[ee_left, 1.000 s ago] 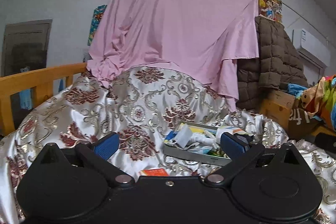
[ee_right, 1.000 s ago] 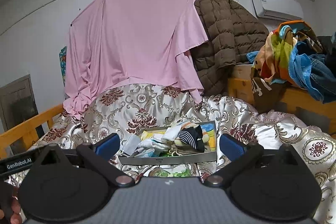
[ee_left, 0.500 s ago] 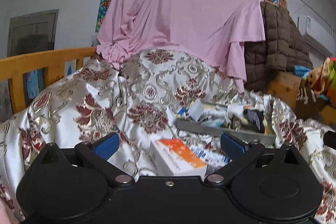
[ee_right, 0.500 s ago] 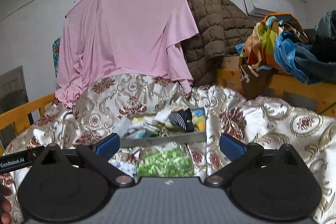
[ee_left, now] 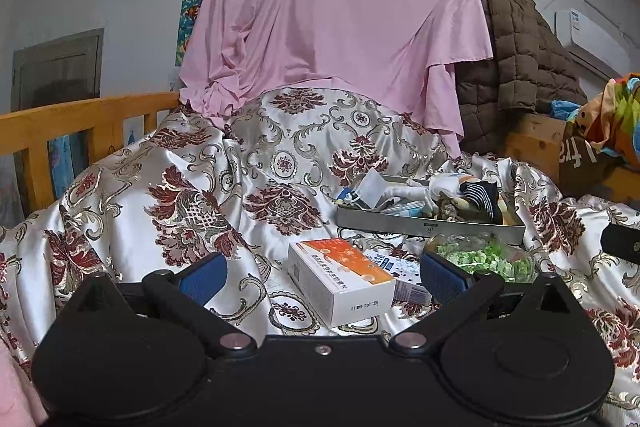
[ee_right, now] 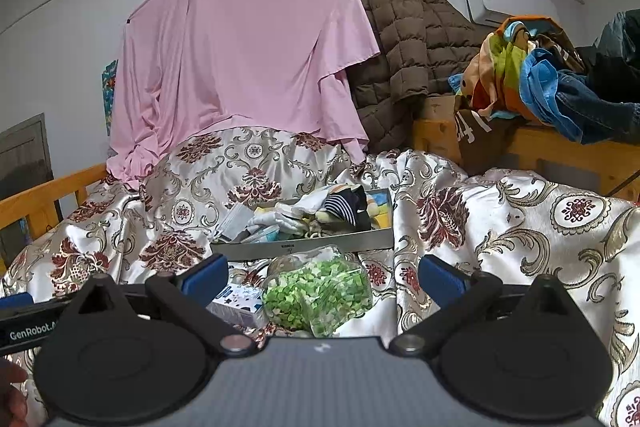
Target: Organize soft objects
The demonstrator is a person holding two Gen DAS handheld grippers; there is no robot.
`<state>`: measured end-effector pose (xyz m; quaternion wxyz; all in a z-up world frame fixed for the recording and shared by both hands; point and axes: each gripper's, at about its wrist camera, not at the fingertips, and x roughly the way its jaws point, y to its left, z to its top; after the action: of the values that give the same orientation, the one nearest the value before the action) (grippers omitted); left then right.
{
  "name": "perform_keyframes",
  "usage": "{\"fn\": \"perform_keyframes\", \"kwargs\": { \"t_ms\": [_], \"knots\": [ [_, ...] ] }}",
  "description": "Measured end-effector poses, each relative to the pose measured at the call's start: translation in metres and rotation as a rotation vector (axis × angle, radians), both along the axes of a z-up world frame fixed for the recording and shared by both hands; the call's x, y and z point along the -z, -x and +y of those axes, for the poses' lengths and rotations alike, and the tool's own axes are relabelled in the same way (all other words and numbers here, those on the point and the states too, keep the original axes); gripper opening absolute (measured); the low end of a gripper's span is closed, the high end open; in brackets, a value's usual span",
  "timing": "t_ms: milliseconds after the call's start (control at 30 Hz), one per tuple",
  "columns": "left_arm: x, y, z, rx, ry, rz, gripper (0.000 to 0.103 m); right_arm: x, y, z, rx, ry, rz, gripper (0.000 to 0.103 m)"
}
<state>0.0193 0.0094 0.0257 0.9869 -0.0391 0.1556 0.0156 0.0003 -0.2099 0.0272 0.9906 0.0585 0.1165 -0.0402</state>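
A white satin bedspread with dark red and gold floral scrollwork point(ee_left: 256, 187) covers the whole bed, and everything else lies on it. Behind it a pale pink sheet point(ee_right: 248, 59) hangs from a wall line, with a brown quilted jacket point(ee_right: 404, 55) draped beside it.

Toward the middle of the spread sits a shallow grey rectangular tray point(ee_right: 304, 247), heaped with soft things: white socks, a navy striped sock point(ee_right: 342, 205) and crumpled packets. Just in front of the tray lies a clear plastic bag of green cubes point(ee_right: 320, 291). Left of the bag rests a white and orange cardboard box point(ee_left: 340, 279), touching a smaller blue-printed white carton point(ee_left: 400, 273) at its right.

The left gripper point(ee_left: 322, 273) is spread wide and empty, its 2 blue pads flanking the box. The right gripper point(ee_right: 322, 273) is likewise wide apart and empty, with the green bag between its pads.
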Motion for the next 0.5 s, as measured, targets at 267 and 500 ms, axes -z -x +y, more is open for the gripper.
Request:
{"fn": "perform_keyframes", "kwargs": {
  "t_ms": [267, 500],
  "knots": [
    [0.0032, 0.0077, 0.0004, 0.007, -0.006, 0.006, 0.102, 0.0071, 0.0052, 0.0037, -0.023, 0.009, 0.022, 0.103],
    [0.0051, 0.0111, -0.0003, 0.001, -0.019, 0.011, 0.102, 0.0107, 0.0090, 0.0097, -0.046, 0.026, 0.034, 0.103]
  ]
}}
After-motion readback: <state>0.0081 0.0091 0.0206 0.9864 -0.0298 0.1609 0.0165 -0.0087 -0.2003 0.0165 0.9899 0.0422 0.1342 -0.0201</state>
